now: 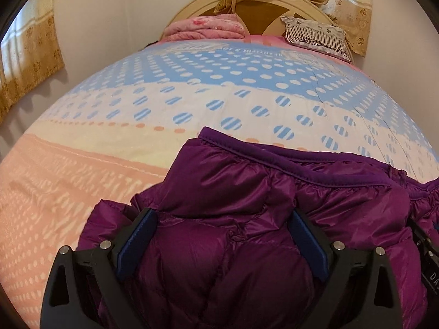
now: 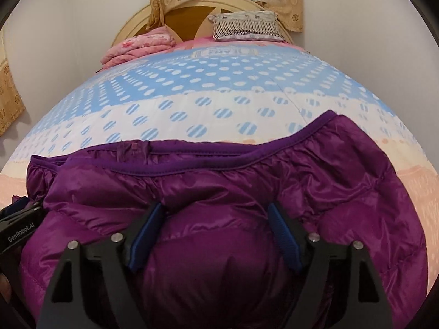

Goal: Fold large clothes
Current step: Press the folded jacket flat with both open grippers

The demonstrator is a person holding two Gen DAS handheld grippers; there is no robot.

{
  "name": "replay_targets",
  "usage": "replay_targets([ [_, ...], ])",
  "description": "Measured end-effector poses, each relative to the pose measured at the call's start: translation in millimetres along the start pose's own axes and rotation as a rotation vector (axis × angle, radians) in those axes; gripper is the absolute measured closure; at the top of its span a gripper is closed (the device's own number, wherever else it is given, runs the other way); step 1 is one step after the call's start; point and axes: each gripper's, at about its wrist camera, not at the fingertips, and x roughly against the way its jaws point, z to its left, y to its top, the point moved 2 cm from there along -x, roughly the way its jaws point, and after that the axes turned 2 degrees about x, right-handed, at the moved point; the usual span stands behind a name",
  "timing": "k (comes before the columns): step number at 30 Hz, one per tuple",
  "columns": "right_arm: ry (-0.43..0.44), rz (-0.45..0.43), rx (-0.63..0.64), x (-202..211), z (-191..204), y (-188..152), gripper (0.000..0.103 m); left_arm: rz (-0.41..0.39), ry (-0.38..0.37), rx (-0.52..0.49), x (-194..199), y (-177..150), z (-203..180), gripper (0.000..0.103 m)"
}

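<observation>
A shiny purple puffer jacket (image 1: 247, 181) lies bunched on the near end of the bed, its darker purple trim edge (image 2: 192, 171) running across the far side. My left gripper (image 1: 223, 216) is open over the jacket's left part, blue pads wide apart with puffed fabric bulging between them. My right gripper (image 2: 215, 211) is open too, fingers spread over a rounded bulge of the jacket (image 2: 219, 260). Whether the pads press the fabric does not show. The two grippers are close side by side: the left one's black body (image 2: 19, 233) shows at the right wrist view's left edge.
The bed is covered by a dotted blue, white and peach quilt (image 1: 164, 96). At the far end sit a folded pink blanket (image 1: 208, 27) and a striped pillow (image 1: 315, 35) against a round headboard (image 1: 263, 8). Beige curtains (image 1: 30, 54) hang on the left and behind.
</observation>
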Motion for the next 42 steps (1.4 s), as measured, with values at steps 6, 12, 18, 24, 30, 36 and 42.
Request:
replay_targets([
  [6, -0.022, 0.032, 0.013, -3, 5, -5, 0.02, 0.032, 0.006, -0.008, -6, -2, -3, 0.004],
  [12, -0.042, 0.056, 0.03, -7, 7, -8, 0.018, 0.06, 0.019, -0.022, -11, -2, -6, 0.001],
  [18, -0.087, 0.049, 0.027, 15, 8, -5, 0.018, 0.143, -0.042, -0.021, 1, 11, 4, 0.001],
  [24, -0.101, -0.052, 0.052, 57, 36, -23, 0.017, -0.067, -0.088, 0.065, 67, -7, 15, 0.001],
  [30, -0.072, -0.004, 0.062, 34, 38, -38, 0.015, -0.008, 0.023, -0.074, 32, -32, -12, 0.001],
  [36, -0.09, 0.027, 0.082, 24, 42, -39, 0.013, -0.011, 0.06, -0.085, 27, -36, -16, 0.001],
  [42, -0.121, 0.052, 0.105, 19, 45, -39, 0.011, 0.038, 0.041, -0.078, 20, -33, -13, 0.001],
])
